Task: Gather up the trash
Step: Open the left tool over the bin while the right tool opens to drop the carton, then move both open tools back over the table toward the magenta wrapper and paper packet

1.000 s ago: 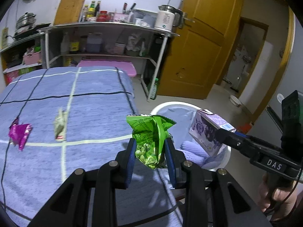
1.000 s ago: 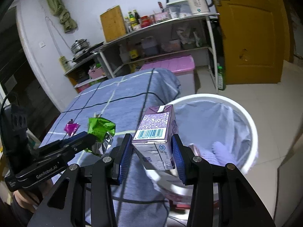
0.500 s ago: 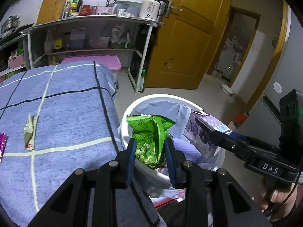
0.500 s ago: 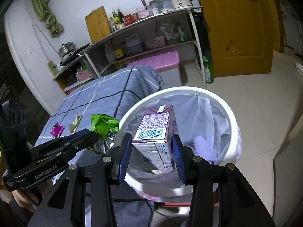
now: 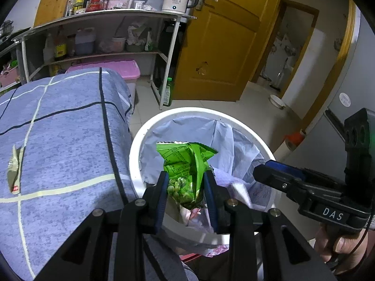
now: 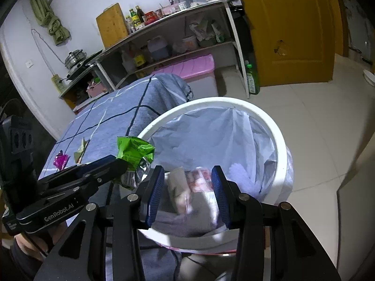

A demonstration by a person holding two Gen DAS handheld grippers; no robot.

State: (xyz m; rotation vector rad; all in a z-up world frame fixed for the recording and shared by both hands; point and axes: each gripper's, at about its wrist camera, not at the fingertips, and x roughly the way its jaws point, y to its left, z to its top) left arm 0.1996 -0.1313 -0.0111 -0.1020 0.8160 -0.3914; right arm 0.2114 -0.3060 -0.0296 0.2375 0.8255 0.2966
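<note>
My left gripper (image 5: 185, 180) is shut on a green snack bag (image 5: 185, 161), which it holds over the near side of a white bin (image 5: 133, 154) lined with a pale bag. In the right wrist view the same green bag (image 6: 134, 149) sticks up from the left gripper (image 6: 117, 164), beside the bin's rim (image 6: 279, 145). My right gripper (image 6: 187, 175) hangs open over the bin with nothing between its pads. Below it, inside the bin, a blurred pale carton shape (image 6: 187, 196) shows among other trash. A hand holds the right gripper (image 5: 264, 168) at the right.
A bed with a blue checked cover (image 5: 58, 140) borders the bin on the left. On it lie a tan wrapper (image 5: 14, 171) and a pink wrapper (image 6: 60, 160). Behind stand a metal shelf (image 5: 105, 16), a pink storage box (image 5: 121, 68), a green bottle (image 5: 167, 92) and a yellow door (image 5: 225, 46).
Both grippers moved from beside the bed to over the bin. The purple carton has left the right gripper's fingers and shows blurred in the bin. The left still holds the green bag.
</note>
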